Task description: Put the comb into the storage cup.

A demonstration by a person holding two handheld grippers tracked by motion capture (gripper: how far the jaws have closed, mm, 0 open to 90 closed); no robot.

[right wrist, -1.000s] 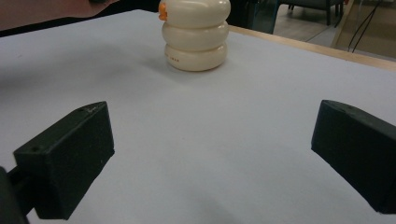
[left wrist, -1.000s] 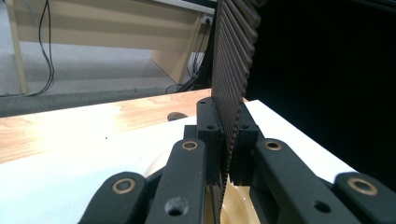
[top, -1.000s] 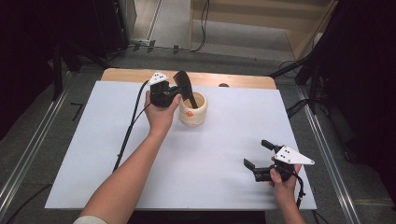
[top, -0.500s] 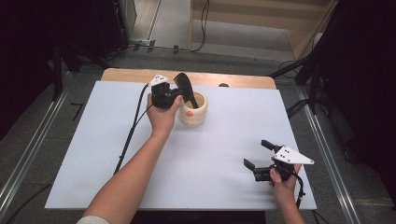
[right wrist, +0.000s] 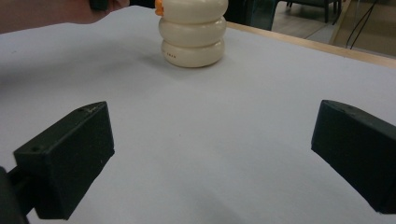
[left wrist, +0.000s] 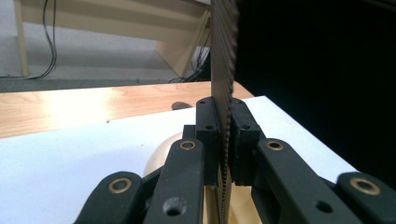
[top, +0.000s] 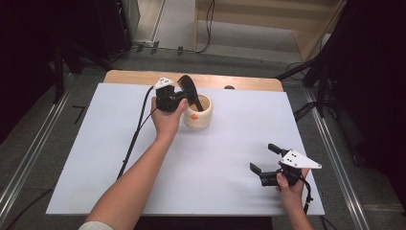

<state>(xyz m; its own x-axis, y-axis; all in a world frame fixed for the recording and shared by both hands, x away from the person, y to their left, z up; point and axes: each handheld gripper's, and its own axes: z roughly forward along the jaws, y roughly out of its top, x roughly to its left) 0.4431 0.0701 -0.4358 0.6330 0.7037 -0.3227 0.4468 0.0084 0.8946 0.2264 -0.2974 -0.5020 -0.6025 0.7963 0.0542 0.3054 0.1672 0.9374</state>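
The left gripper [top: 190,96] pinches a thin dark strip [left wrist: 223,70] edge-on, its lower end in the cream pot [top: 198,112] near the white sheet's [top: 95,158] far edge. The right gripper [top: 264,159] rests well apart, jaws spread and empty.

Grey floor [top: 182,26], dark surroundings, wooden furniture [top: 282,19]
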